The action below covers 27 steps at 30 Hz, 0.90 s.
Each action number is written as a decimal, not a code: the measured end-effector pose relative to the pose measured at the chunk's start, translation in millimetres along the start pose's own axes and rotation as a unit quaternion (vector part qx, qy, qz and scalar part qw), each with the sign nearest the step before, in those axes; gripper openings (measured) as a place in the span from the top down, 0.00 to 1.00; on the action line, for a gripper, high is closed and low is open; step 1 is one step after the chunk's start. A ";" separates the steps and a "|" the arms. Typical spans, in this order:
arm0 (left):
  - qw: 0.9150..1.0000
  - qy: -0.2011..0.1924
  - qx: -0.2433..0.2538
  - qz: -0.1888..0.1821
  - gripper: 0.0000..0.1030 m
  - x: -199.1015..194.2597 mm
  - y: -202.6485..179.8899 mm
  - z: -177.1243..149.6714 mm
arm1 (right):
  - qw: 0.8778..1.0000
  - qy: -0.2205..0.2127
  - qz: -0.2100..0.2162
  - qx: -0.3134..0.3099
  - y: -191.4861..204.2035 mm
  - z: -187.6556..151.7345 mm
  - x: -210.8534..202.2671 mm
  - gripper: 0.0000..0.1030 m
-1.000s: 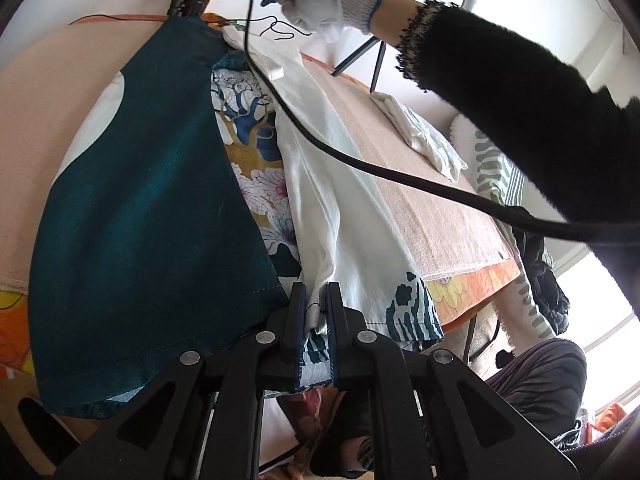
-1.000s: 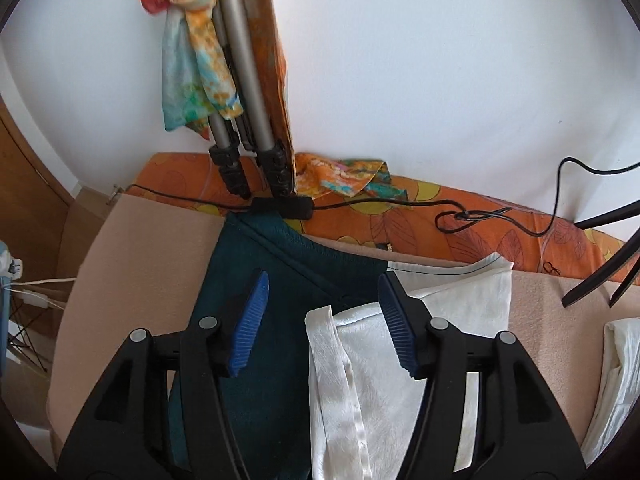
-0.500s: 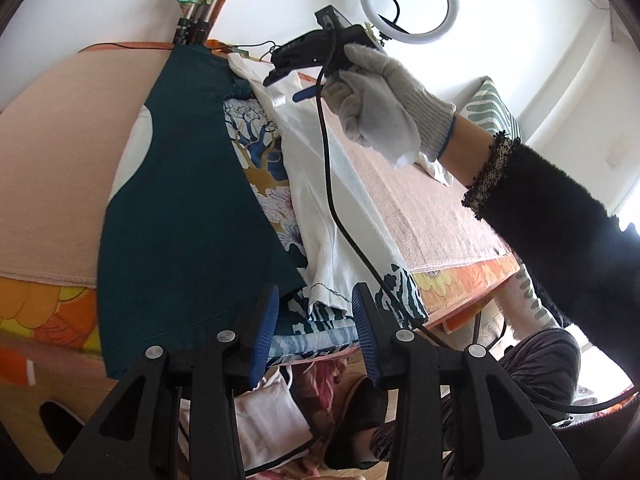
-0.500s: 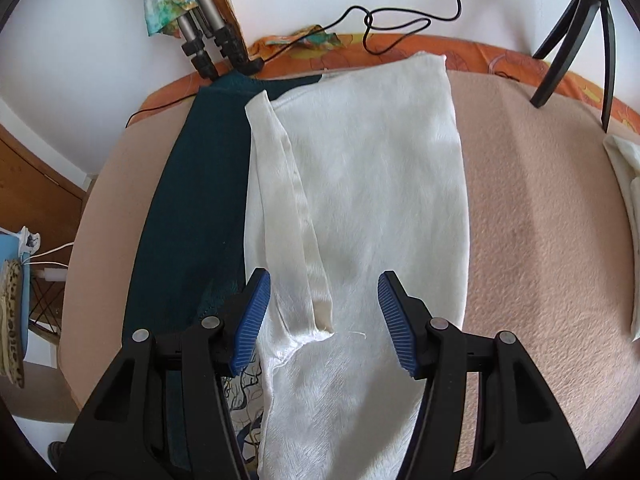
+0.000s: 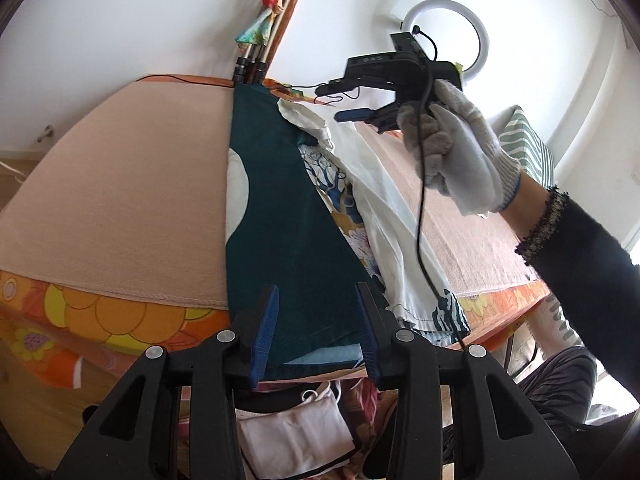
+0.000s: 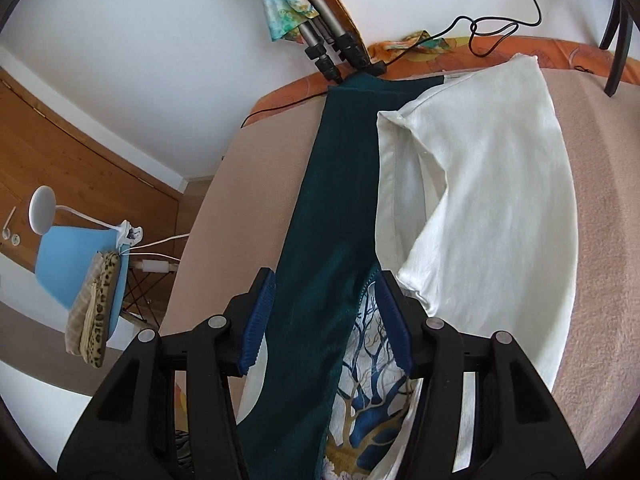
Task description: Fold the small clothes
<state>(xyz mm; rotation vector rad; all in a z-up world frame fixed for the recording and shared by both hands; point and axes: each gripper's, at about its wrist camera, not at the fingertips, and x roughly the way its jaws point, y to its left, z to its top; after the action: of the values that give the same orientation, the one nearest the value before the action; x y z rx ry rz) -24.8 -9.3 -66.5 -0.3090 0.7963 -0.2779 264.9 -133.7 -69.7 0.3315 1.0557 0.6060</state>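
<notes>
Let go of the hem: left hand-held gripper (image 5: 316, 328) now open, empty, above the teal garment (image 5: 280, 216) on the counter (image 5: 120, 184). Right hand-held gripper (image 6: 326, 320) open, hovering mid-garment. Likely regrasping next.

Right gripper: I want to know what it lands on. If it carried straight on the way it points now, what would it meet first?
Most likely the dark green garment panel, which fills most of the gap ahead of the open right gripper. The tree-print fabric lies close beside it, and depth is hard to judge.
</notes>
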 end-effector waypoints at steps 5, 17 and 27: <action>1.000 0.007 0.002 0.005 0.65 -4.0 18.0 8.9 | 0.998 -0.034 -0.050 -0.026 -7.8 -48.8 -51.6 0.46; 0.998 0.050 0.034 -0.016 0.65 16.5 12.0 24.2 | 0.987 -0.035 -0.113 -0.106 9.6 -214.0 -103.3 0.58; 0.998 0.049 0.029 0.020 0.65 30.3 34.9 43.0 | 0.971 0.009 -0.134 -0.200 38.5 -290.7 -56.4 0.58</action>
<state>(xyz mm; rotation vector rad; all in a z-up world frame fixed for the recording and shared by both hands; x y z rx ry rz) 31.5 19.1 -71.0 -0.2265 0.8889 -0.2787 -23.9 -146.1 -144.4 -0.1674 0.9494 0.5624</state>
